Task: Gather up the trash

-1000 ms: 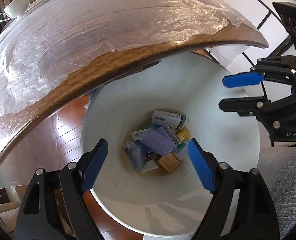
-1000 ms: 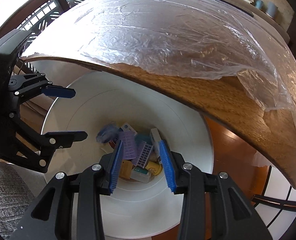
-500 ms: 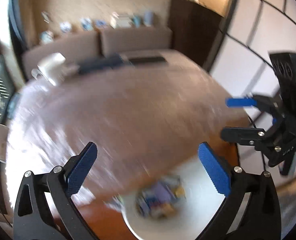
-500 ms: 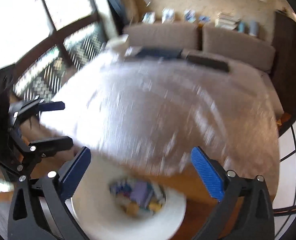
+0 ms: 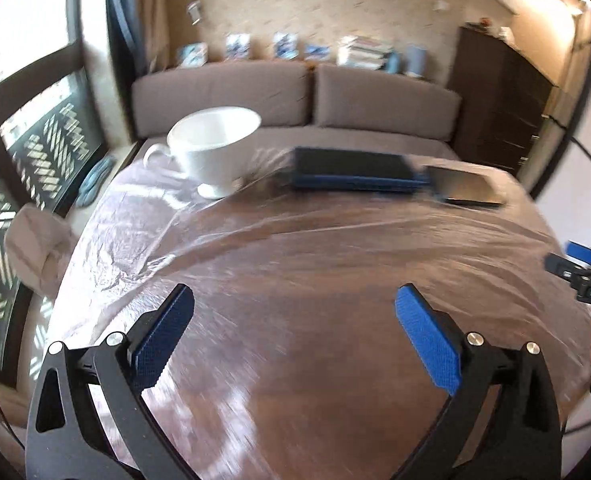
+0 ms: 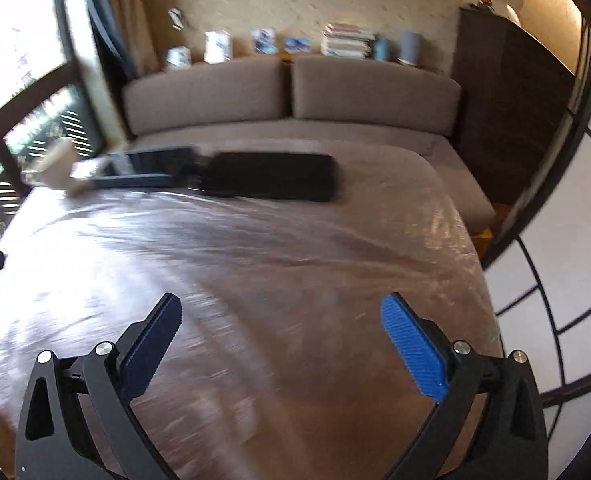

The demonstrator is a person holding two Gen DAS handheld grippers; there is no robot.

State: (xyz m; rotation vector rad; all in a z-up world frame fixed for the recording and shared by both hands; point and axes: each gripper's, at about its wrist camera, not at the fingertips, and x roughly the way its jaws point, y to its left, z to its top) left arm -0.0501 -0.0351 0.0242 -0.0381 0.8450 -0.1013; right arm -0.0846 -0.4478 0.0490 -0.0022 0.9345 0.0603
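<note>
Both grippers have swung up off the bin to the counter (image 5: 295, 280): left gripper (image 5: 295, 336) and right gripper (image 6: 281, 344) released, empty. Trash bin out of view; counter shows no trash, only far cup (image 5: 215, 148), dark cases (image 5: 351, 174).

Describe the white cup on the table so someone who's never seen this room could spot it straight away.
Find the round wooden table covered in clear plastic film, in front of the brown sofa. At its far left edge, towards the window, stands a large white cup with a handle on its left side. It is the only white, rounded thing there; its neighbours, a dark blue flat case and a black slab, lie flat.
</note>
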